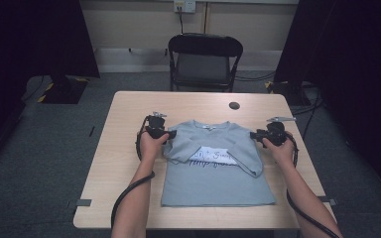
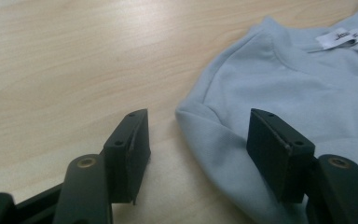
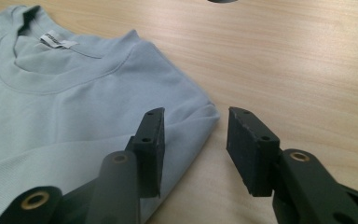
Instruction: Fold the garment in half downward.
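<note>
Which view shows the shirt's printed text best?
The high view: the white print sits mid-chest on the shirt, partly covered by the folded-in sleeves. The two gripper views show the collar, label and a shoulder edge, not the print.

white print on the t-shirt (image 1: pixel 213 163) is partly covered by folded sleeves, its lettering too small to read.

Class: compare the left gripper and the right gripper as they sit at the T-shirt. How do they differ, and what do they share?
The left gripper stands at the T-shirt's left shoulder; the right gripper at its right shoulder. The left's jaws gape wider than the right's. Both are open, straddling a folded shoulder edge, clamping nothing.
</note>
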